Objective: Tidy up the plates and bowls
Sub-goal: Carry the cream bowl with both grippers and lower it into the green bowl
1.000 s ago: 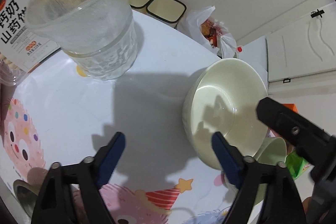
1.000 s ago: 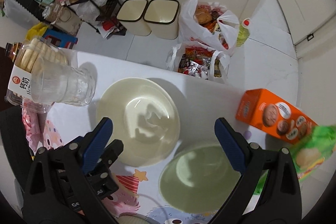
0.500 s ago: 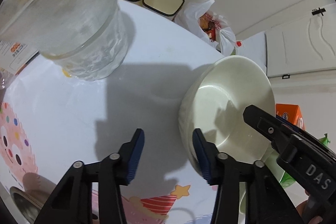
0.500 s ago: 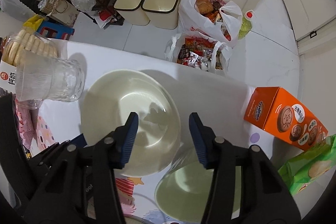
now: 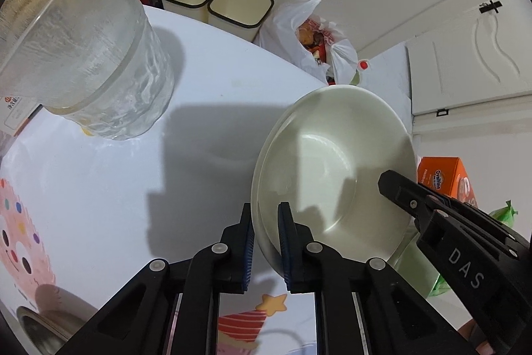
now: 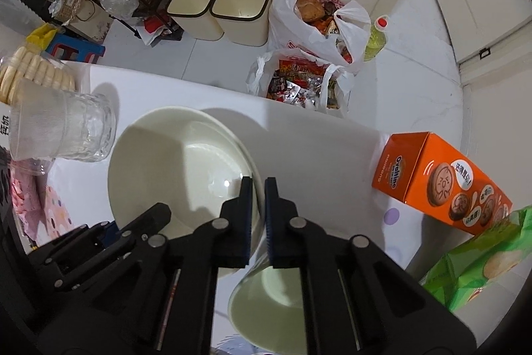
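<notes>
**Two grippers clamping one cream bowl by opposite rims**

While the left wrist camera is looking steeply down at the white table [image 5: 206, 95], the left gripper [image 5: 266, 222] is closing its blue-padded jaws on the near rim of the cream bowl [image 5: 335, 168], one pad outside the wall and one inside, both pressing on it. Across the bowl, the right gripper [image 5: 399, 188] is reaching in over the far rim. A frosted glass cup [image 5: 89, 55] is standing to the upper left, well apart from the bowl. An orange biscuit box [image 5: 445, 182] is showing beyond the bowl's right edge.

From the right wrist camera, which is pointing straight down, the right gripper [image 6: 257, 188] is sitting clenched on the bowl's [image 6: 173, 162] right rim, the thin wall caught between its pads. The left gripper [image 6: 146, 218] is coming in at the lower left of the same bowl. A second, greenish bowl [image 6: 266, 305] is sitting just beside the first, partly under the right gripper's fingers. The glass cup [image 6: 63, 128] is standing left of the cream bowl, and the orange box [image 6: 442, 182] is lying to the right, near a green snack bag [image 6: 478, 268].
</notes>
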`<move>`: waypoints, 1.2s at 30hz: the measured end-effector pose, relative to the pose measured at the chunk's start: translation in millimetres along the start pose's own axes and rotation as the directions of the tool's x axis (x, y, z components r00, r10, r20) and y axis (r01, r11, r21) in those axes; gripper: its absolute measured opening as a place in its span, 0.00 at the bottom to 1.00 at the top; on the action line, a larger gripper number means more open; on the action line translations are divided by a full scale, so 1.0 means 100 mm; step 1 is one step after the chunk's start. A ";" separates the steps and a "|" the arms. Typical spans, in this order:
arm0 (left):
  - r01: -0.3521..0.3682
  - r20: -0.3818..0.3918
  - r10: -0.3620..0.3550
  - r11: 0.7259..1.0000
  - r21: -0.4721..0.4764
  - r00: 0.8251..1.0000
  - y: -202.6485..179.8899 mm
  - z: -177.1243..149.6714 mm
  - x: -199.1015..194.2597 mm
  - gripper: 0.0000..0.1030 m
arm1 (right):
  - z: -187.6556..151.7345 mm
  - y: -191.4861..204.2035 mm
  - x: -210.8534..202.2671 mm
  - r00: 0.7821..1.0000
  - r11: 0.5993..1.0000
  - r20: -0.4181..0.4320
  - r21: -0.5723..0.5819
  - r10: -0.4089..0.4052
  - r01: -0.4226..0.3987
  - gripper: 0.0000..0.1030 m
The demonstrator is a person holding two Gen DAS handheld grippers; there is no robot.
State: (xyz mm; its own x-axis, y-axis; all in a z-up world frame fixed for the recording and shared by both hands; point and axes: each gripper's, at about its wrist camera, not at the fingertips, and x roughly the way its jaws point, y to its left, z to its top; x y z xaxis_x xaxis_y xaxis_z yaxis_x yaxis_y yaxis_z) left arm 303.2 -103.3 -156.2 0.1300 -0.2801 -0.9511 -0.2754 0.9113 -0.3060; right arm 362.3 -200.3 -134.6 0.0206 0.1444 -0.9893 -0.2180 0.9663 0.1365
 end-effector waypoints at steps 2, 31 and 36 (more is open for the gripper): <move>-0.006 0.001 0.007 1.000 -0.008 1.000 0.04 -0.03 -0.04 0.11 | -0.01 0.03 -0.02 1.000 1.000 0.004 -0.003 0.004 -0.004 0.07; -0.041 0.064 0.033 0.991 0.129 0.997 0.38 -1.32 -1.15 0.10 | -1.36 0.56 -0.94 0.987 0.995 0.159 0.093 0.012 -0.027 0.07; -0.064 0.072 0.053 0.983 0.173 0.996 0.40 -1.61 -1.24 0.10 | -1.74 0.63 -1.02 0.986 0.994 0.164 0.105 0.001 -0.018 0.07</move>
State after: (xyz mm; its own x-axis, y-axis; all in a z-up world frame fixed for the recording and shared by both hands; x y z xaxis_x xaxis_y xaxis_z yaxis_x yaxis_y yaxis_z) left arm 123.3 -80.8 -56.9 0.1839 -0.2092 -0.9604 -0.1143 0.9659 -0.2323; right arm 176.1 -190.9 -34.1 0.1807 0.1780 -0.9673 -0.1145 0.9806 0.1591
